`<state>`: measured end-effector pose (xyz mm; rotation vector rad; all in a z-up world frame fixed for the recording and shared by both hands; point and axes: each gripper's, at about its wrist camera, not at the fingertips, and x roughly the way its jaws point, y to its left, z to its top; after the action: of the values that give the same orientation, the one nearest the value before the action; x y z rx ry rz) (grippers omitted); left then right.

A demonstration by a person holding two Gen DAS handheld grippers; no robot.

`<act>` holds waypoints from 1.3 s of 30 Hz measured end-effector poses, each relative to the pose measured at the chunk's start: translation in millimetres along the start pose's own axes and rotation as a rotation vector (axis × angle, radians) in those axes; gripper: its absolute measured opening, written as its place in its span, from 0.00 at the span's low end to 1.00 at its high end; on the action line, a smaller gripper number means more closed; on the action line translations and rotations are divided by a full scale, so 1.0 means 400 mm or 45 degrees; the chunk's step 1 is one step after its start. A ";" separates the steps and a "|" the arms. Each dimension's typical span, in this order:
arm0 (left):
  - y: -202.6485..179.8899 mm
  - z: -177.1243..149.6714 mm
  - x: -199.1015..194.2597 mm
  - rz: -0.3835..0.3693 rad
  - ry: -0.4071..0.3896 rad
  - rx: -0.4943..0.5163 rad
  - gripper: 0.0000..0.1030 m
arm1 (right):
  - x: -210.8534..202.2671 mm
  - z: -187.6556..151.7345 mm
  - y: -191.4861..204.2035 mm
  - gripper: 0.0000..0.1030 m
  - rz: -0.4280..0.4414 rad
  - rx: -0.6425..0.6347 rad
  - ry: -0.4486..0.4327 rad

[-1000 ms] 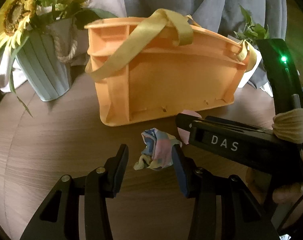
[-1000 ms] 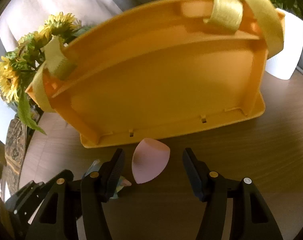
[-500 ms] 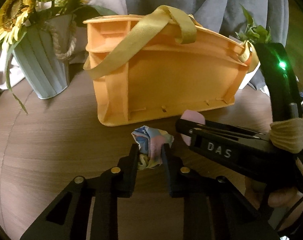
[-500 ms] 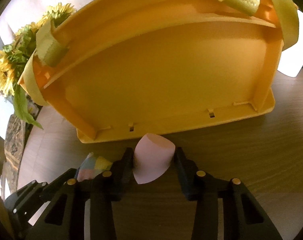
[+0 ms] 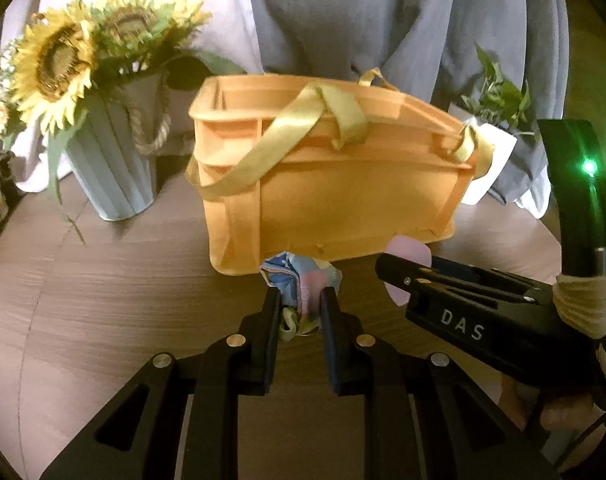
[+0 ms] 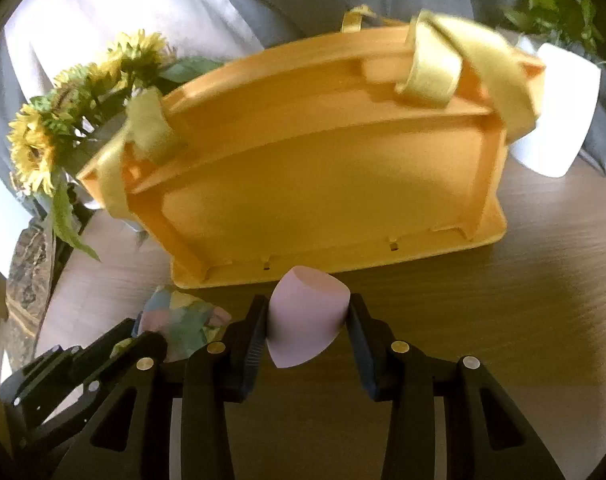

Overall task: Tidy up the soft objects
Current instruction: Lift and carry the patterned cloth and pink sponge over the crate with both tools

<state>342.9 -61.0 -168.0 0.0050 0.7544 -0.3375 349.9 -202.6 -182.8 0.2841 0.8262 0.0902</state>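
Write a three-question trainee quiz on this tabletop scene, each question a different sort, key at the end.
1. True or false: the left gripper is shut on the pink sponge.
2. Which gripper holds the crumpled pastel cloth? A) left B) right C) neither
3. Fill in: the yellow straps belong to the orange ____.

Key: 1 false, it grips the cloth; 2 A; 3 basket.
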 end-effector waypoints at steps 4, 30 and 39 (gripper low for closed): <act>-0.007 0.004 -0.047 0.007 -0.035 -0.015 0.20 | -0.057 -0.003 -0.018 0.40 0.001 -0.011 -0.032; -0.078 0.049 -0.327 0.019 -0.277 0.008 0.20 | -0.363 0.017 0.052 0.40 0.000 -0.050 -0.298; -0.091 0.081 -0.402 0.036 -0.377 0.039 0.20 | -0.433 0.032 0.065 0.40 0.001 -0.068 -0.392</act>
<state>244.8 -51.6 -32.1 -0.0053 0.4555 -0.3142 243.2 -213.4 -43.9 0.2404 0.5171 0.0666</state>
